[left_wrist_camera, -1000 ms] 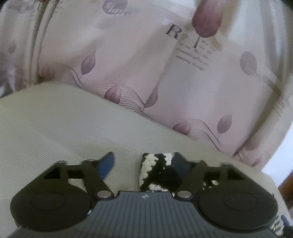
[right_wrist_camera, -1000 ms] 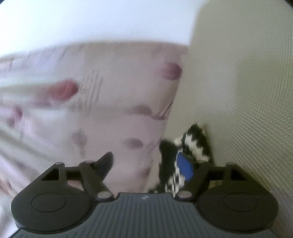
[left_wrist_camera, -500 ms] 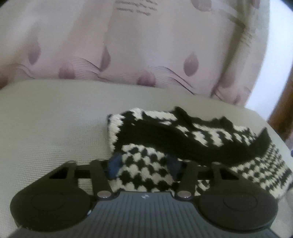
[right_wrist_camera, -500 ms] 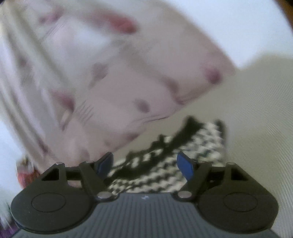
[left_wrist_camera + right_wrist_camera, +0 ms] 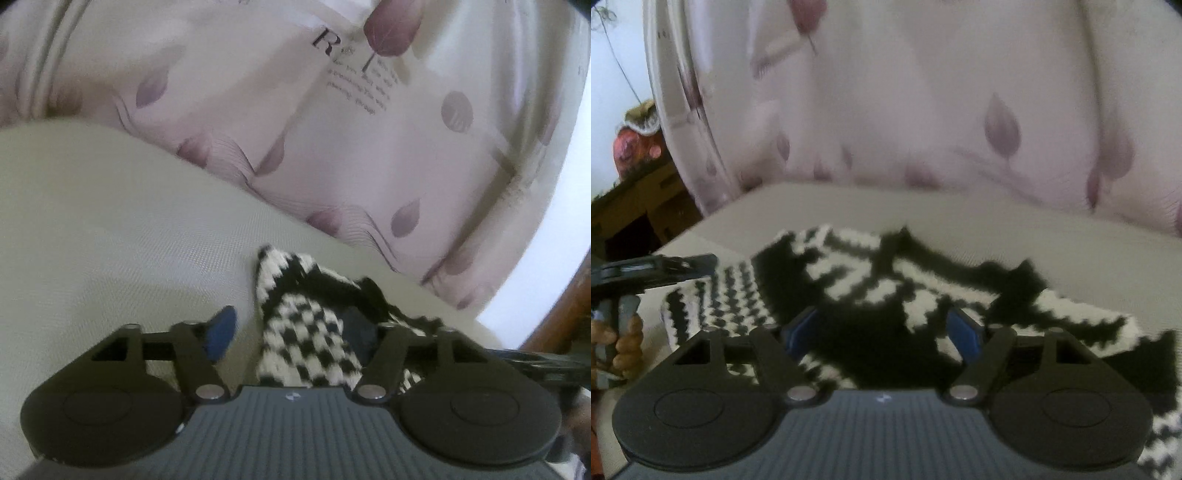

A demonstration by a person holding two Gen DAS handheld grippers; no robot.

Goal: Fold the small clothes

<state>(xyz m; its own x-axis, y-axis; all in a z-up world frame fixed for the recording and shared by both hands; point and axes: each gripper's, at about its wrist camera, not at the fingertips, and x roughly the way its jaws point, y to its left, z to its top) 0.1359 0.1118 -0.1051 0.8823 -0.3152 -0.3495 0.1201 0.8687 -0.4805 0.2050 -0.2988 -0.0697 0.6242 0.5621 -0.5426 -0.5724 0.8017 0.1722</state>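
A small black-and-white knitted garment (image 5: 923,291) lies spread on a pale cushion surface (image 5: 1071,254). In the left wrist view its left end (image 5: 306,325) lies between the blue-padded fingers of my left gripper (image 5: 291,332), which is open; the cloth rests against the right finger. My right gripper (image 5: 884,330) is open and hovers low over the garment's dark middle, fingers apart over the knit. The left gripper's body (image 5: 650,269) and the hand holding it show at the left edge of the right wrist view.
A pink sheet with purple leaf print (image 5: 332,129) rises behind the cushion; it also fills the back of the right wrist view (image 5: 960,110). Wooden furniture (image 5: 639,206) with a red patterned object (image 5: 631,144) stands at far left. A brown wooden edge (image 5: 554,317) is at right.
Both grippers have swung about over the garment. The left view has shifted toward the garment's left end. The right gripper has come lower over the knit's middle. Both stay open.
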